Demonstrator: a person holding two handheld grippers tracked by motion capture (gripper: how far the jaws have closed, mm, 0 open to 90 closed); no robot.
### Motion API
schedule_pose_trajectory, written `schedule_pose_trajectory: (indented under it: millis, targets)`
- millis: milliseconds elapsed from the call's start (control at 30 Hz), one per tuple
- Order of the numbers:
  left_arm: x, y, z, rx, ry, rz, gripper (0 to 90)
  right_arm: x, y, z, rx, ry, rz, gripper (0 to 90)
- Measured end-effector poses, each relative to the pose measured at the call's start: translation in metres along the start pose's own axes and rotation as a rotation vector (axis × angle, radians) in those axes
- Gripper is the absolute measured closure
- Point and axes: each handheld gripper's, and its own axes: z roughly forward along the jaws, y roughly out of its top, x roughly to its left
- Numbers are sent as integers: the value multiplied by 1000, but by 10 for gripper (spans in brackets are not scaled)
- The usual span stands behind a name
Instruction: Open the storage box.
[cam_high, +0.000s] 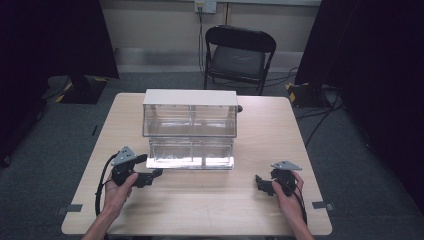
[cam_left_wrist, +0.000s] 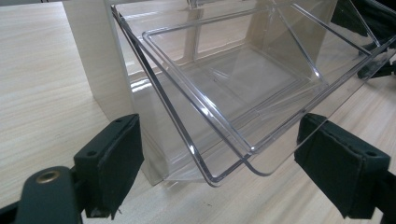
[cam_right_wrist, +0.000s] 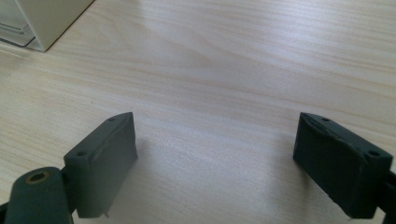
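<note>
- High view: a clear acrylic bin organiser (cam_high: 190, 129) with a white top stood on the wooden table (cam_high: 210, 200). The left gripper (cam_high: 150, 176) lay just short of its lower left bin, tips aimed at the front edge. The right gripper (cam_high: 261, 184) rested well apart from it, off its lower right corner, with bare tabletop between.
- Left gripper view: the jaws stood wide apart and released, holding nothing. The tilt-out bin (cam_left_wrist: 243, 93) hung open just ahead and between the pads (cam_left_wrist: 116, 154), with its rounded front lip (cam_left_wrist: 233, 172) nearest. I judged the bin light, stiff, slick and liable to crack or scratch; the lip looked the best place to pinch, gently and squarely, since the smooth walls would likely slip.
- Right gripper view: the jaws were also spread and empty above plain wood. The organiser's white corner (cam_right_wrist: 46, 23) sat far ahead of the left pad (cam_right_wrist: 105, 158), not between the jaws.
</note>
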Motion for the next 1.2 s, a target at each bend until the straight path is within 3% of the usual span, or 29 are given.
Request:
schedule_pose_trajectory:
  millis: [267, 700, 833, 1200]
  targets:
    - [-2, 3, -2, -21, -19, -20, 157, 0, 0, 0, 0, 0, 0, 126]
    - [-6, 7, -2, -27, -10, -18, 156, 0, 0, 0, 0, 0, 0, 126]
    - [-5, 7, -3, -30, -6, -1, 158, 0, 0, 0, 0, 0, 0, 126]
    - [-8, 12, -6, -31, 2, -15, 158, 0, 0, 0, 0, 0, 0, 126]
